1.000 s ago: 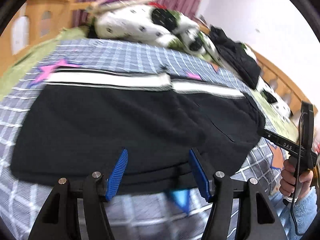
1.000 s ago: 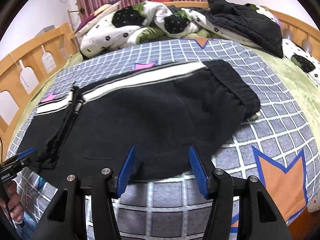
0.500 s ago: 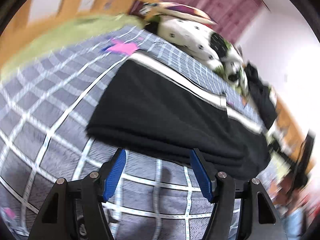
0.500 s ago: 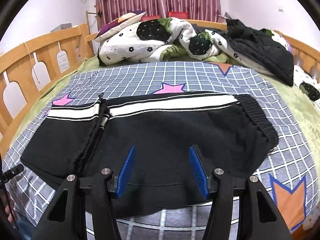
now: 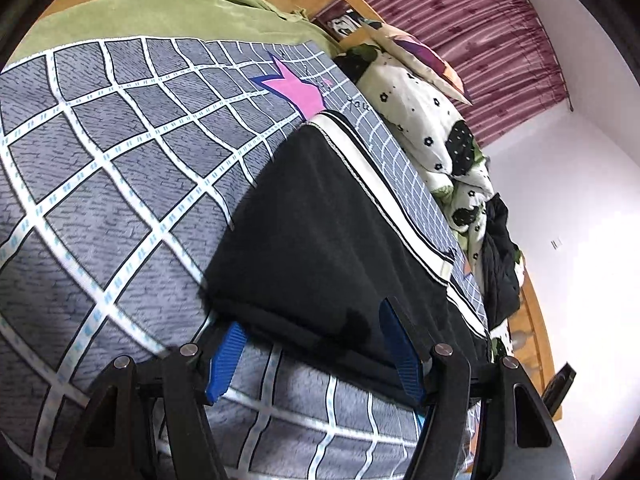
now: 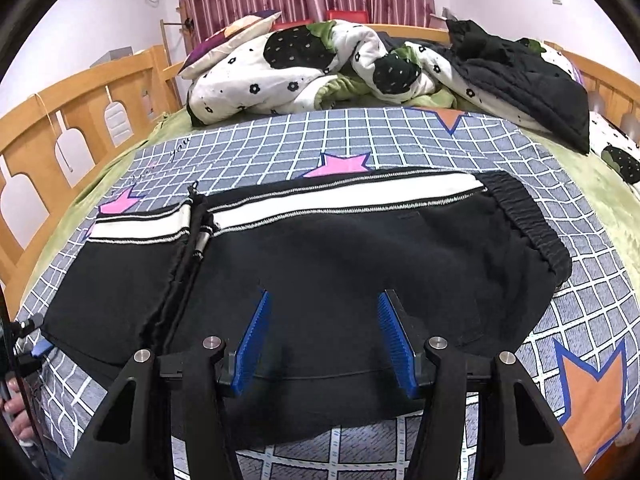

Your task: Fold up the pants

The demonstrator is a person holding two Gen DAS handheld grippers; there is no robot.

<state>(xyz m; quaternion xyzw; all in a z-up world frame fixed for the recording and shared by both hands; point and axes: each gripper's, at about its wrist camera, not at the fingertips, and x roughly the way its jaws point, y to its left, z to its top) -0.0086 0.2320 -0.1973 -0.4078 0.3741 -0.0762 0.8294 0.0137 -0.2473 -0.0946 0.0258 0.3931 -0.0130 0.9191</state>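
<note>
We hover both open grippers, left gripper (image 5: 316, 354) and right gripper (image 6: 322, 340), over half-folded pants (image 6: 320, 264); next, probably pinch the left end.

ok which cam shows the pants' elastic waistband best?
Right wrist: the waistband shows whole, ribbed, at the right end of the pants. Left wrist shows the pants' other end; the waistband can't be made out.

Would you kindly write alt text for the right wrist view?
Black pants with a white side stripe lie folded on a grey grid-patterned bedspread. The right gripper is above their near edge, jaws open, with a crumpled floral quilt behind.
</note>
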